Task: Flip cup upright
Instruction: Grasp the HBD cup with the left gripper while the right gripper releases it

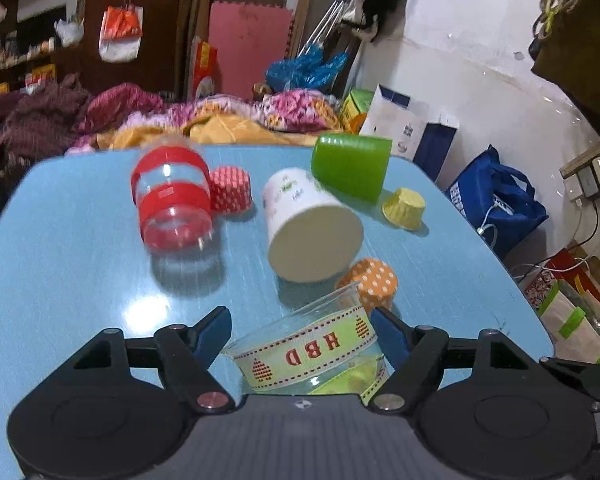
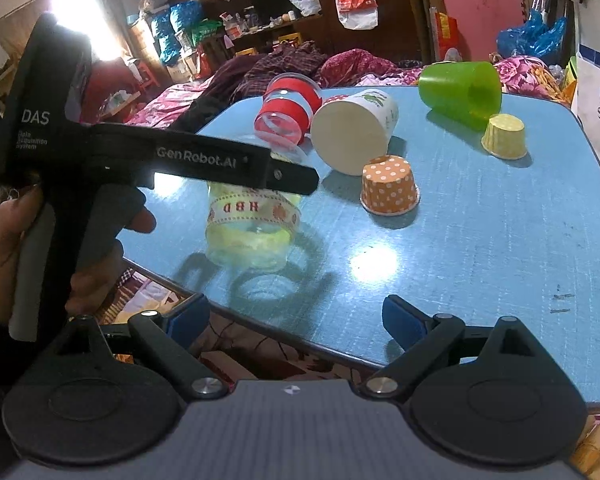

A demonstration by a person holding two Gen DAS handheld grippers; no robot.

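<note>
A clear plastic cup with a yellow "HBD" ribbon [image 1: 308,354] is between the fingers of my left gripper [image 1: 302,338], which is shut on it; the lettering reads upside down. In the right wrist view the same cup [image 2: 252,224] hangs tilted just above the blue table [image 2: 480,240], under the left gripper's black body [image 2: 204,160]. My right gripper [image 2: 296,320] is open and empty over the table's near edge. A clear cup with red bands [image 1: 172,196], a white paper cup [image 1: 308,224] and a green cup [image 1: 350,166] lie on their sides.
Three paper cupcake liners stand mouth down: red dotted [image 1: 231,188], orange dotted [image 1: 370,282], yellow [image 1: 404,208]. Bedding and clothes [image 1: 220,116] lie beyond the table's far edge. Bags [image 1: 496,200] stand on the floor to the right.
</note>
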